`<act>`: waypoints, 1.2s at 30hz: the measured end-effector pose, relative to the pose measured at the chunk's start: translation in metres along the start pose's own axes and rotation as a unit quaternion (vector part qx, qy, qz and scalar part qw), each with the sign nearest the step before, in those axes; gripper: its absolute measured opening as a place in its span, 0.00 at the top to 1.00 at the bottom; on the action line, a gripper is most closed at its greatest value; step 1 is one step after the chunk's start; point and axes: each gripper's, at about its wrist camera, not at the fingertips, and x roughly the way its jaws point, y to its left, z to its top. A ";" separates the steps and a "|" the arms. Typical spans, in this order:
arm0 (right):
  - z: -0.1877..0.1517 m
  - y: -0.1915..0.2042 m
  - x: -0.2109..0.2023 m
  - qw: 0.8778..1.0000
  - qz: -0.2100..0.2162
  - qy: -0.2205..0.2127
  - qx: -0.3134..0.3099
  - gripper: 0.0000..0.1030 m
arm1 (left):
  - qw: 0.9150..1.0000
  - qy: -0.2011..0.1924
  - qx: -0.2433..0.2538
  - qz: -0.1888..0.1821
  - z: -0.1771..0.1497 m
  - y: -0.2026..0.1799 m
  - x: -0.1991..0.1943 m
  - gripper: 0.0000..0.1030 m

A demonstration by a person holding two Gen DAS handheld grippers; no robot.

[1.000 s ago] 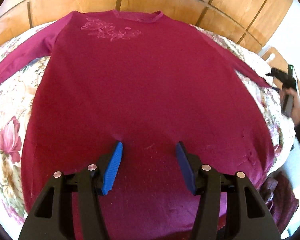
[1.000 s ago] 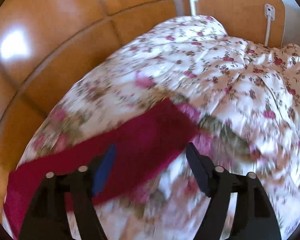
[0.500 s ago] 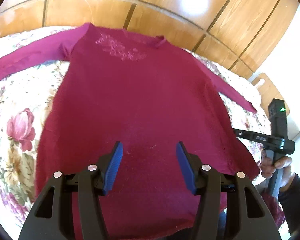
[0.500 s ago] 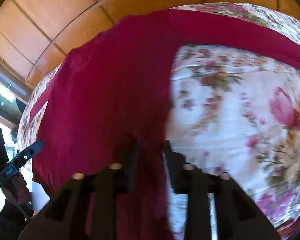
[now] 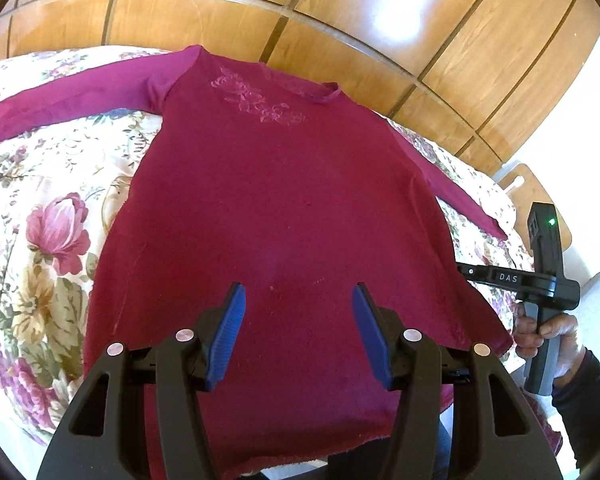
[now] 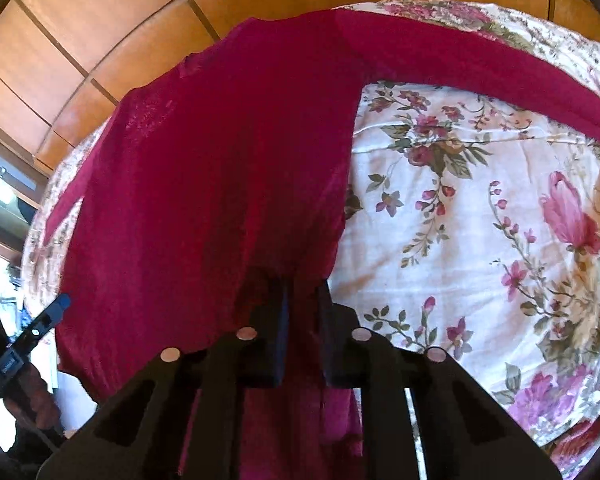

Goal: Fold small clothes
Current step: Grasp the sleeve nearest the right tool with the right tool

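Observation:
A magenta long-sleeved shirt [image 5: 284, 200] lies flat on a floral bedspread [image 5: 40, 200], neck toward the wooden panels and both sleeves spread out. My left gripper [image 5: 298, 292] hovers open over the shirt's lower middle, with nothing between its blue pads. In the right wrist view the shirt [image 6: 220, 160] fills the left half, and my right gripper [image 6: 302, 292] is shut on its lower side edge, with red cloth bunched between the fingers. The right gripper's body [image 5: 540, 280] also shows at the shirt's right corner in the left wrist view, held by a hand [image 5: 548, 332].
Glossy wooden panels [image 5: 340, 20] rise behind the bed. The floral bedspread [image 6: 480, 220] lies bare to the right of the shirt. A wooden chair back [image 5: 528, 192] stands past the bed's right edge. The left gripper [image 6: 56, 308] shows at the lower left of the right wrist view.
My right gripper swung from the sleeve end down to the shirt's lower side edge and shut on the cloth. The left gripper shifted slightly over the shirt and stayed open.

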 end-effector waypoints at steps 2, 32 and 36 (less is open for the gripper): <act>-0.004 -0.001 -0.001 1.000 -0.012 0.001 0.002 0.91 | 1.000 -0.006 0.003 0.004 0.001 -0.001 -0.002 0.47; -0.014 -0.110 -0.061 0.976 0.055 -0.111 0.181 0.31 | 0.995 0.013 0.026 0.093 -0.016 0.015 0.005 0.44; 0.003 -0.183 -0.070 0.939 0.035 -0.162 0.303 0.31 | 0.995 0.016 0.031 0.093 -0.012 0.007 0.005 0.44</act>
